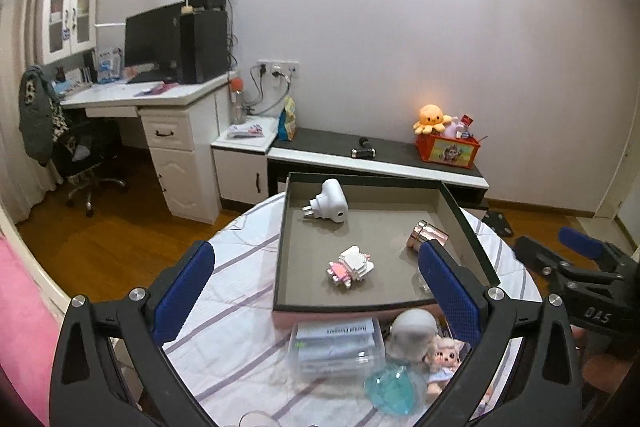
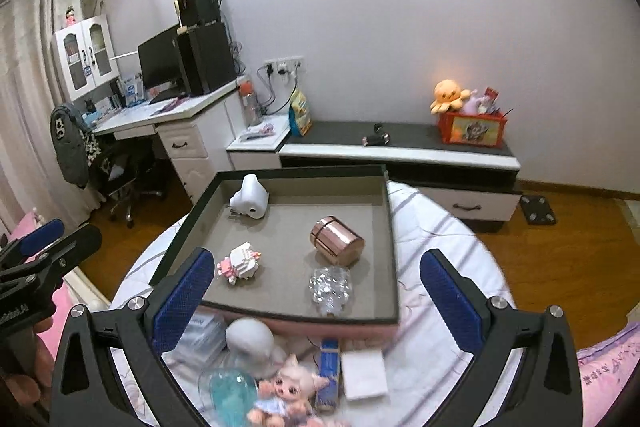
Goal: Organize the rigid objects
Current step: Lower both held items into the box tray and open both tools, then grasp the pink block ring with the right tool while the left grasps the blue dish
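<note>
A: Left wrist view. We see the left gripper [image 1: 316, 291] with jaws spread wide, nothing between the pads. The tray [image 1: 468, 223] lies at 12 o'clock from the fingertips, apart from them.

B: Contents: white plug adapter [image 1: 329, 201] at 11 o'clock in the tray, pink block figure [image 1: 351, 265] centre, rose-gold canister [image 1: 427, 233] at 3 o'clock. Near the camera, outside the tray, we note a clear box [image 1: 336, 347], a white figurine [image 1: 412, 331], a doll [image 1: 444, 359] and a blue bottle [image 1: 390, 389].

A: Right wrist view. The right gripper [image 2: 318, 297] also stands wide and empty.

B: The tray [image 2: 390, 239] holds the same three items plus a crystal piece [image 2: 331, 287] at 5 o'clock. A blue carton [image 2: 330, 367] and white card [image 2: 365, 375] lie at 6 o'clock.
</note>
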### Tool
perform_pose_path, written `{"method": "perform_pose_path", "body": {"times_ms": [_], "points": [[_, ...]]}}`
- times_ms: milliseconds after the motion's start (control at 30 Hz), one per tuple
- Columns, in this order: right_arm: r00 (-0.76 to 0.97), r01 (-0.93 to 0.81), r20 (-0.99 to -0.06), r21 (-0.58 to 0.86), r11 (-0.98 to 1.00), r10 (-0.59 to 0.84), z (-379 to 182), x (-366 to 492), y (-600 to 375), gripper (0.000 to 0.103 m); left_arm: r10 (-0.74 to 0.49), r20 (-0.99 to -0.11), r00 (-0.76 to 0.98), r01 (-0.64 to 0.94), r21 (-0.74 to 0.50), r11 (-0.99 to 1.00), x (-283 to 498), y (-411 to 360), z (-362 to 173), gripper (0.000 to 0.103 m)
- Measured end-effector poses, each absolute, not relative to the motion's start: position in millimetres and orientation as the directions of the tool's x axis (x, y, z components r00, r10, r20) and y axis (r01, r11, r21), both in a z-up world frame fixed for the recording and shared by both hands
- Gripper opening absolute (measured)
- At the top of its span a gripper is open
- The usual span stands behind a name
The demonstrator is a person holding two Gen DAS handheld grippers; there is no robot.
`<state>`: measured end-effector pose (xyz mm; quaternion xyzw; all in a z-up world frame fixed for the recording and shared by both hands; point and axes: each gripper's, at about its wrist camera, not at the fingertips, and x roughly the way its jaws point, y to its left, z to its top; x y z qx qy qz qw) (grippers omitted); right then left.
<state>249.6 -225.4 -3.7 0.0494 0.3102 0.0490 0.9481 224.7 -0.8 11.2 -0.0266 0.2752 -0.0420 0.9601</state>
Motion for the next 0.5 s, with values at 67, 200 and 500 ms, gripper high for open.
{"method": "perform_pose_path", "body": {"times_ms": [67, 200, 500], "points": [[0.82, -0.048, -0.562, 0.119, 0.992, 0.107, 1.8, 232.7, -226.9, 0.103, -0.092, -0.513, 0.854, 0.063, -0.073, 0.995, 211.1, -1.0, 14.2, 0.103], [0.849, -0.017, -0.525, 0.091, 0.996, 0.062, 10.6, 199.7, -231.3, 0.103, -0.065, -0.49, 0.87, 0.042, -0.058, 0.997, 187.0, -1.3, 17.1, 0.103], [0.863, 0.003, -0.504, 0.059, 0.998, 0.028, 8.4, 150.9, -226.8, 0.103, -0.064, -0.478, 0.876, 0.024, -0.09, 0.996, 146.9, 6.8, 7.7, 0.103]]}}
